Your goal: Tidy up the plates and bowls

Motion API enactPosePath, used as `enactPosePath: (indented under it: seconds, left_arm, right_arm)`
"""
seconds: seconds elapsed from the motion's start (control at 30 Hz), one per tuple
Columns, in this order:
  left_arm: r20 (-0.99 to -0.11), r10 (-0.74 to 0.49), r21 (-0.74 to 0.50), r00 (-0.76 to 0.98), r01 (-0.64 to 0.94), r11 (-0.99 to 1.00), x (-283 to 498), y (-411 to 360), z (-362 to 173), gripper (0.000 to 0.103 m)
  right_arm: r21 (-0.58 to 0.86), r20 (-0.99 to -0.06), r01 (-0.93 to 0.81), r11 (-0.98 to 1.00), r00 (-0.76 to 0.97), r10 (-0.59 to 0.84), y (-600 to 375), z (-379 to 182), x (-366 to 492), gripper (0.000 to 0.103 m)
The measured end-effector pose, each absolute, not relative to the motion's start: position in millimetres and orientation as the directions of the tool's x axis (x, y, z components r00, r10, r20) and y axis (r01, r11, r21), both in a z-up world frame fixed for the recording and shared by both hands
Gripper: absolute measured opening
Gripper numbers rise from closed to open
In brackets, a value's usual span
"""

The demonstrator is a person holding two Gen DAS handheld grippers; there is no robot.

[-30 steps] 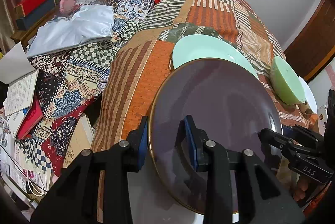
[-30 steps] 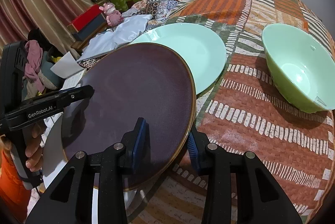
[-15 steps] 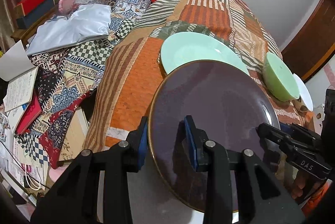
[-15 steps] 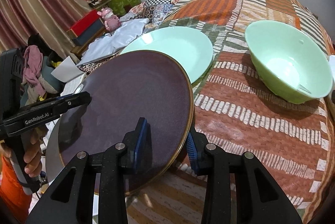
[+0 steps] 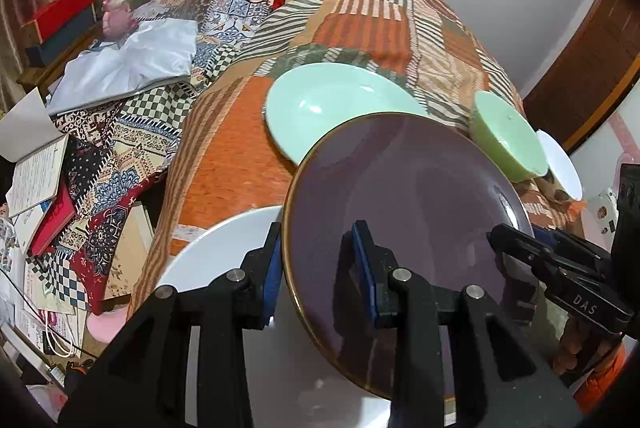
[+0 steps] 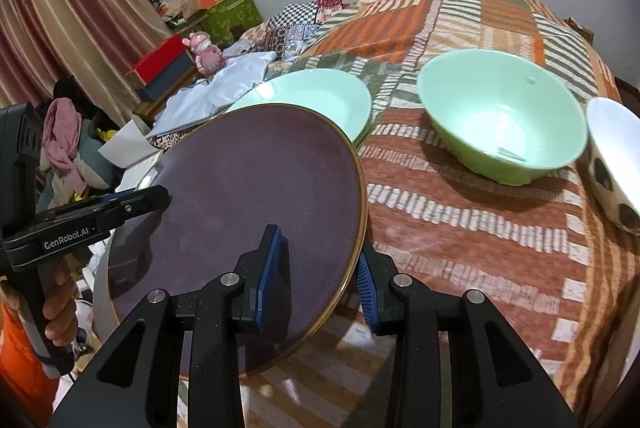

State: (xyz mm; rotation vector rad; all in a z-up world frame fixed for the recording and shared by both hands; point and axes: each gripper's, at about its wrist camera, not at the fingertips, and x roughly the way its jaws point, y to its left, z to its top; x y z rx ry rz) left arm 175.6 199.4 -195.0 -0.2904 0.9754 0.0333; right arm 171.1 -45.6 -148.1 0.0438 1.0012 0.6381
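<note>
A dark purple plate [image 5: 400,188] [image 6: 260,168] with a gold rim hangs tilted above the near edge of the bed. My left gripper [image 5: 318,268] is shut on its left rim, and my right gripper [image 6: 320,274] is shut on its right rim. Each gripper shows at the side of the other's view: the right gripper [image 5: 516,236] and the left gripper [image 6: 132,202]. Under the purple plate lies a white plate [image 5: 216,248]. Farther back on the cover rest a mint plate [image 5: 340,108] [image 6: 316,100] and a mint bowl [image 5: 506,136] [image 6: 500,116].
A white spotted bowl [image 6: 612,156] sits right of the mint bowl. The bed has a patchwork cover [image 5: 224,164]. Left of it lie a grey cloth [image 5: 128,68], a pink toy [image 5: 114,8], books and boxes. A person's hand [image 6: 60,308] holds the left gripper.
Both grippers have drawn back and up a little with the purple plate. The mint plate and bowl look farther away, and the white plate's rim has come into view below.
</note>
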Motion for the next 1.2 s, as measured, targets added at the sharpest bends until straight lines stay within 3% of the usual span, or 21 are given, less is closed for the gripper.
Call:
enactPosePath:
  seconds: [1.2]
  left_arm:
    - [-0.813, -0.197, -0.249, 0.549, -0.021, 0.968, 151, 90, -177, 0.033]
  right_arm:
    - [0.317, -0.747, -0.366, 0.875, 0.472, 0.468, -153, -135, 128, 0.032]
